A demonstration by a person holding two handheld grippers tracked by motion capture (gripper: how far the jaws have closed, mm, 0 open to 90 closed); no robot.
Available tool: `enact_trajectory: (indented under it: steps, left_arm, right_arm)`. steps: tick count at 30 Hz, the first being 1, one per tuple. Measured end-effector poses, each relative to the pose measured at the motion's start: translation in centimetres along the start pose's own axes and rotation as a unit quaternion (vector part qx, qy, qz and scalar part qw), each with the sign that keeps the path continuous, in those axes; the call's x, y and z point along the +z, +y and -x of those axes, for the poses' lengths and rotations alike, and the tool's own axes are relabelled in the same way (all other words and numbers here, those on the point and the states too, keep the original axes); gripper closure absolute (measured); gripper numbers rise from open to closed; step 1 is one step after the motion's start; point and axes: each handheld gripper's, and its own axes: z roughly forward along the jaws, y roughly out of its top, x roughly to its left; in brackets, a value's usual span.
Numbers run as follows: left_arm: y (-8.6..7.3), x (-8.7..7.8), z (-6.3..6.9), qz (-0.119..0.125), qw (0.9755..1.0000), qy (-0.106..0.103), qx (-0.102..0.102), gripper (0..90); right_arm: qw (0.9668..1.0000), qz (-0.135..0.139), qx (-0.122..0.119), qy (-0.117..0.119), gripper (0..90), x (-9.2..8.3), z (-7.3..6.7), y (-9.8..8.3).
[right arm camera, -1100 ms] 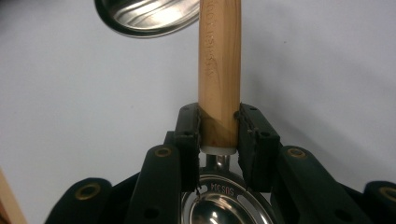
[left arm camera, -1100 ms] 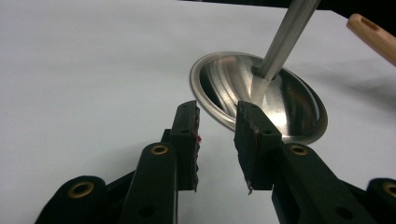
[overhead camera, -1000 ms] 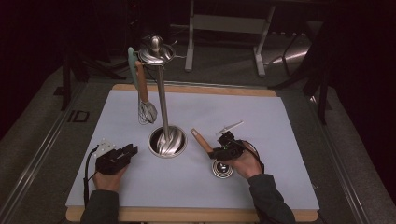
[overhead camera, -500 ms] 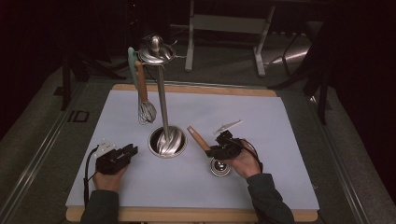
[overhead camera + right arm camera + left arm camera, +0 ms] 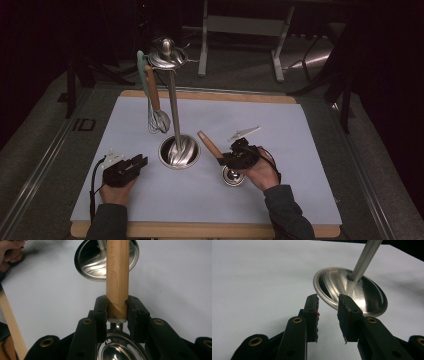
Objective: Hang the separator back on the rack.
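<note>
A metal utensil stand (image 5: 173, 107) rises from its round dished base (image 5: 179, 151) in the middle of the pale mat. A whisk (image 5: 159, 120) with a wooden handle hangs from the stand's top ring. My right gripper (image 5: 227, 159) (image 5: 117, 307), right of the base, is shut on the wooden handle (image 5: 117, 272) of a ladle. The handle points up and left toward the stand, and the steel bowl (image 5: 233, 175) (image 5: 117, 352) hangs just over the mat. My left gripper (image 5: 137, 162) (image 5: 328, 298) rests on the mat left of the base (image 5: 362, 293), open with nothing between its jaws.
The pale mat (image 5: 300, 130) lies on a wooden board whose edge (image 5: 200, 231) runs along the front. A grey plate (image 5: 245, 133) sticks up on the right gripper. Dark floor and metal frame legs (image 5: 280, 45) lie beyond the far edge.
The right gripper has shifted slightly left toward the stand with the ladle in it. The left gripper has not moved.
</note>
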Motion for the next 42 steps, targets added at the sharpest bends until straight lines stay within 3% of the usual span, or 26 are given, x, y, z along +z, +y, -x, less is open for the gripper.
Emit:
enact_trajectory:
  steps: [12,42]
  left_arm:
    - [0.0,0.0,0.0,-0.001,1.0,0.001,0.003,70.1]
    - [0.0,0.0,0.0,-0.001,1.0,0.001,0.002,70.0]
  right_arm:
    - [0.9998,0.018,-0.01,0.001,70.9,-1.0,-0.6,0.8]
    - [0.9982,0.058,-0.011,-0.008,70.9,-3.8,-0.4,1.9]
